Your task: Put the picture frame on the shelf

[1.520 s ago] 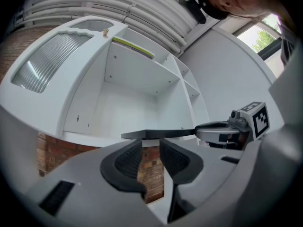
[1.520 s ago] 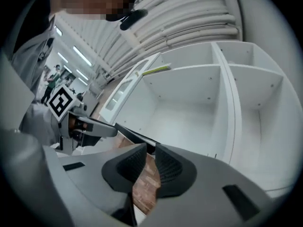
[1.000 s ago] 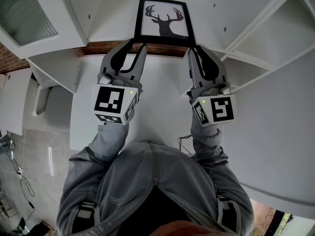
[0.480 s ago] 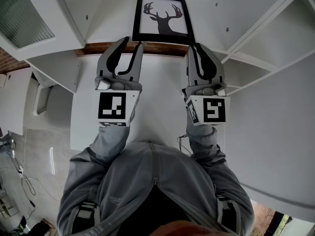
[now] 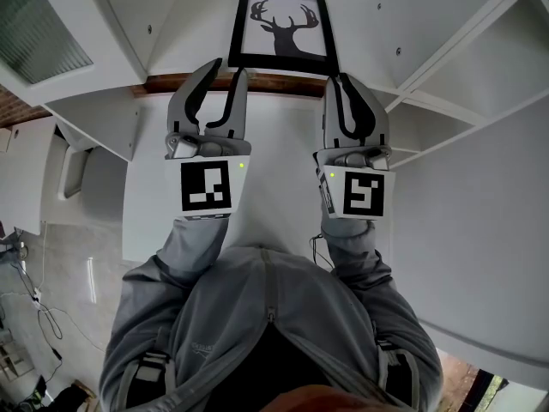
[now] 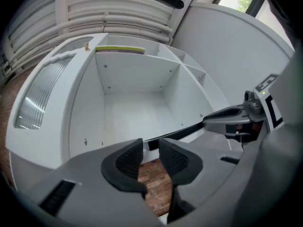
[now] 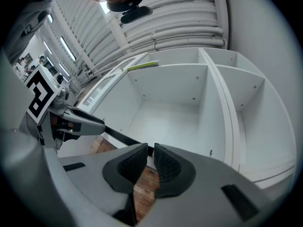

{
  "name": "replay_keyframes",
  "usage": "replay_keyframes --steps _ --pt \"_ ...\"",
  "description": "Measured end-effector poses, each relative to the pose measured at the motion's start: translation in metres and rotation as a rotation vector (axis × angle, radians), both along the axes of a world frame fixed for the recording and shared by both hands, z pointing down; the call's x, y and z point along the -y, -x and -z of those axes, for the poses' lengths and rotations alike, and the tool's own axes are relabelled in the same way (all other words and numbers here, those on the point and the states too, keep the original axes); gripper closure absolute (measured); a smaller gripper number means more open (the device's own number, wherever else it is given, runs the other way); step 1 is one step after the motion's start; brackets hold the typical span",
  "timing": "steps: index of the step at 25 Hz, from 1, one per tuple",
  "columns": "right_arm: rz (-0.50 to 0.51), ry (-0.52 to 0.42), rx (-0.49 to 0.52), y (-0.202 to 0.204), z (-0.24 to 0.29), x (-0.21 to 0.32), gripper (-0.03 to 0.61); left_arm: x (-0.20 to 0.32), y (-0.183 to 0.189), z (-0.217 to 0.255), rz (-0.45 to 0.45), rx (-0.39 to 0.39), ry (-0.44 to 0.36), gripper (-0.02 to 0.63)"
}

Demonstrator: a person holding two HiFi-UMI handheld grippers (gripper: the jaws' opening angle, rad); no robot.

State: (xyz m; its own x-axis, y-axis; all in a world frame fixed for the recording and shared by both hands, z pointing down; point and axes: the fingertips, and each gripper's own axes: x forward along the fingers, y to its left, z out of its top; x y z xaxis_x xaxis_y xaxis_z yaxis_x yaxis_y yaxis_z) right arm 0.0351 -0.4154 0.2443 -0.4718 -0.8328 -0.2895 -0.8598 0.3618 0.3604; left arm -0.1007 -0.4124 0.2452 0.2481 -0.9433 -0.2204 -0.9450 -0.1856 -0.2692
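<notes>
A black picture frame point(image 5: 283, 24) with a deer silhouette rests in the middle compartment of the white shelf point(image 5: 171, 15). My left gripper point(image 5: 221, 71) is at the frame's near left corner. Its jaws are apart and closing, with the pads off the frame. In the left gripper view the frame's edge point(image 6: 175, 132) shows as a dark bar running past the fingertips point(image 6: 130, 157). My right gripper point(image 5: 345, 80) is at the near right corner, its jaws nearly together and pinching that corner. The right gripper view shows the frame's edge point(image 7: 120, 137) ending between the tips.
A strip of brick floor point(image 5: 274, 82) shows between the shelf and the white surface point(image 5: 283, 204) below my arms. More shelf compartments point(image 5: 446, 67) lie to the right. A frosted cabinet door point(image 5: 43, 24) is at the left. A yellow-green book point(image 6: 120, 49) lies on the shelf's top.
The left gripper has straightened and drawn back slightly, so its tips no longer overlap the frame's corner. The right gripper has stayed at its corner.
</notes>
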Motion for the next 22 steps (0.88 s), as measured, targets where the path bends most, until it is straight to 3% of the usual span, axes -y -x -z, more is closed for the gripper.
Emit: replay_keyframes --steps 9,17,22 --pt "-0.033 0.002 -0.012 0.001 -0.003 0.007 0.52 0.004 -0.003 -0.005 0.007 0.019 0.016 0.506" --pt "-0.034 0.01 0.03 -0.004 0.005 -0.001 0.524 -0.007 -0.004 0.0 -0.006 -0.011 0.019 0.513" --pt "-0.041 0.031 0.069 -0.009 0.013 -0.022 0.545 -0.028 -0.01 0.004 -0.047 -0.041 0.022 0.584"
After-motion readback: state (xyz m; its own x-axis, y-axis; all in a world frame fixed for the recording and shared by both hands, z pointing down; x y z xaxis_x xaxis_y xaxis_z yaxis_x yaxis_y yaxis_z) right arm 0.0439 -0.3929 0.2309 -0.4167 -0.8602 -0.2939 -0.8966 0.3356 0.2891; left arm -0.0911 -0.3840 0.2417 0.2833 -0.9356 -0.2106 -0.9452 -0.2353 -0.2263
